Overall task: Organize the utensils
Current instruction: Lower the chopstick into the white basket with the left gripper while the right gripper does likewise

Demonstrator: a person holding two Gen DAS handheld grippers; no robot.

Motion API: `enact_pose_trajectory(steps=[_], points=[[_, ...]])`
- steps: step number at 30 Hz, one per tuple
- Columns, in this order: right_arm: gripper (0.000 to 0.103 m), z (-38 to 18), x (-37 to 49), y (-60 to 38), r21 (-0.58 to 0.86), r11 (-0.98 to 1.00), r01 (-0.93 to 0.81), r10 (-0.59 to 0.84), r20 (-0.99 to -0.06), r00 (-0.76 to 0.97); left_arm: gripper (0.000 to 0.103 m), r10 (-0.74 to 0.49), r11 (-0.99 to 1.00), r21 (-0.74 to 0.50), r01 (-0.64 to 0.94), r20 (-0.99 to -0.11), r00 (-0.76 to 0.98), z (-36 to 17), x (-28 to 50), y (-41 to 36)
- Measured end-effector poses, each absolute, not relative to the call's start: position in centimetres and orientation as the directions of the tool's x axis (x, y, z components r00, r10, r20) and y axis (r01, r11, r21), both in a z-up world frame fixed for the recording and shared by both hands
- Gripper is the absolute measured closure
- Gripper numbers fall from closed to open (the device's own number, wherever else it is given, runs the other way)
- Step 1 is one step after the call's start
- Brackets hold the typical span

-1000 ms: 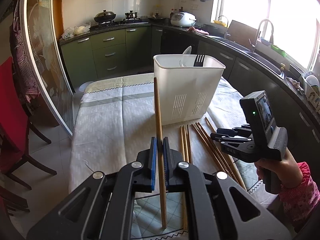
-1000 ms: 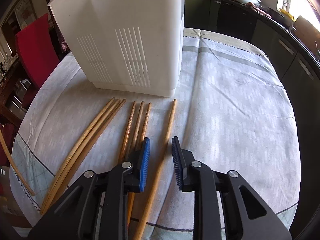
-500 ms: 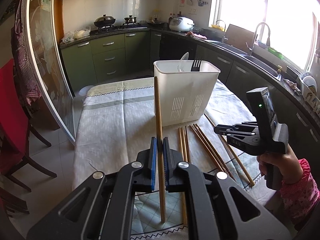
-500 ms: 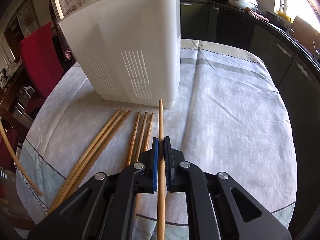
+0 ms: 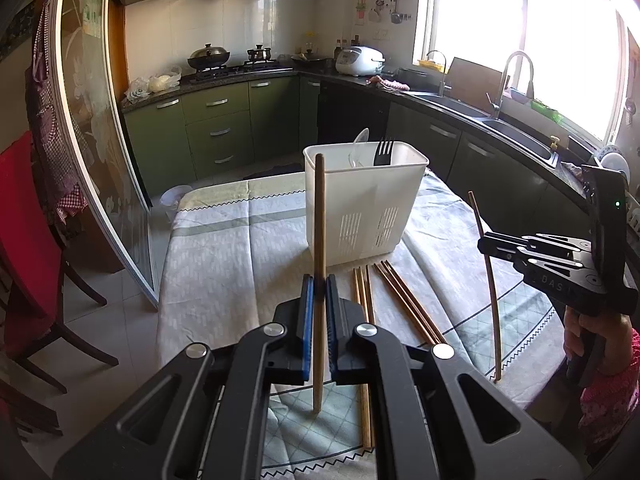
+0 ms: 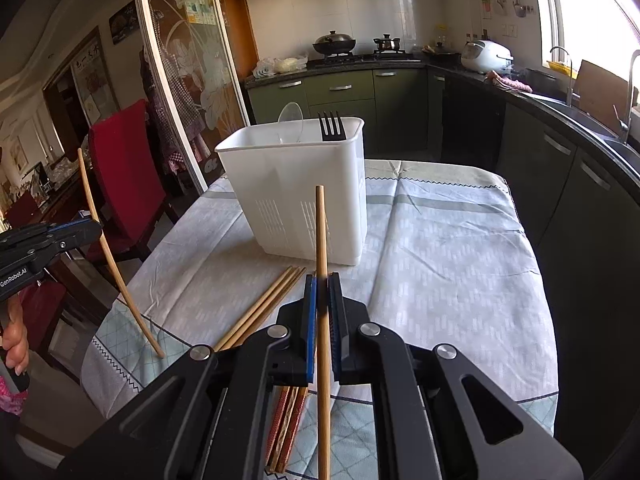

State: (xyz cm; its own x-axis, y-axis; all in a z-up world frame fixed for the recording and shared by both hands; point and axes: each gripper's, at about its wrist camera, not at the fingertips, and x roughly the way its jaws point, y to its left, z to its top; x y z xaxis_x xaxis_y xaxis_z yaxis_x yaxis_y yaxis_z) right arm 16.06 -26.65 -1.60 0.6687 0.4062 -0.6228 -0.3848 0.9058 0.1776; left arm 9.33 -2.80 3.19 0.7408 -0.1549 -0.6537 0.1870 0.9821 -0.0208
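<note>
My left gripper (image 5: 319, 286) is shut on a wooden chopstick (image 5: 319, 216) that stands nearly upright in front of the white utensil basket (image 5: 372, 216). The basket holds a black fork (image 5: 385, 151) and a clear spoon (image 5: 359, 148). My right gripper (image 6: 322, 285) is shut on another chopstick (image 6: 321, 236), lifted off the cloth and pointing up toward the basket (image 6: 304, 188). In the left wrist view the right gripper (image 5: 486, 246) shows at the right with its chopstick (image 5: 488, 280) hanging down. Several chopsticks (image 5: 396, 296) lie on the cloth before the basket.
The table (image 6: 448, 248) carries a pale patterned cloth. A red chair (image 6: 124, 168) stands to its left, and another red chair (image 5: 24, 240) sits by the glass sliding door (image 5: 92, 128). Green kitchen cabinets and a sink counter (image 5: 500, 128) run behind and to the right.
My right gripper shut on a chopstick lying on the cloth and lifted it well above the table. The left gripper kept its chopstick and barely moved.
</note>
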Motion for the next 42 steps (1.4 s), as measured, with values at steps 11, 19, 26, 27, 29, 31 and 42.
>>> enact_pose_trajectory(steps=[11,19,26,27,29,31,42], points=[[0.096,0.7,14.3,-28.2,0.183,0.903,-0.389,0.419,-0.573,0.704,0.097,-0.205,0.973,-0.05,0.225,-0.64,0.741,6.0,10.4,-3.7],[0.096,1.5,13.8,-28.7,0.179,0.902,-0.393,0.422,-0.56,0.713,0.097,-0.248,0.963,-0.053,0.264,-0.555,0.794,13.8,13.6,-5.5],[0.096,1.7,13.7,-29.4,0.184,0.903,-0.388,0.421,-0.557,0.716,0.097,-0.221,0.971,-0.024,0.236,-0.46,0.86,19.0,17.6,-7.7],[0.096,1.8,13.6,-29.5,0.186,0.902,-0.39,0.424,-0.555,0.716,0.097,-0.205,0.974,-0.012,0.224,-0.454,0.867,19.1,18.4,-8.0],[0.096,2.2,13.6,-29.6,0.189,0.9,-0.394,0.429,-0.548,0.718,0.097,-0.185,0.979,-0.01,0.204,-0.465,0.865,18.5,20.0,-8.3],[0.096,2.9,13.7,-29.8,0.19,0.897,-0.398,0.435,-0.535,0.724,0.097,-0.175,0.981,-0.018,0.191,-0.488,0.855,17.4,21.6,-8.4],[0.096,11.9,15.8,-29.4,0.179,0.885,-0.43,0.465,-0.4,0.79,0.097,-0.127,0.987,-0.011,0.158,-0.655,0.745,8.6,26.7,-8.0]])
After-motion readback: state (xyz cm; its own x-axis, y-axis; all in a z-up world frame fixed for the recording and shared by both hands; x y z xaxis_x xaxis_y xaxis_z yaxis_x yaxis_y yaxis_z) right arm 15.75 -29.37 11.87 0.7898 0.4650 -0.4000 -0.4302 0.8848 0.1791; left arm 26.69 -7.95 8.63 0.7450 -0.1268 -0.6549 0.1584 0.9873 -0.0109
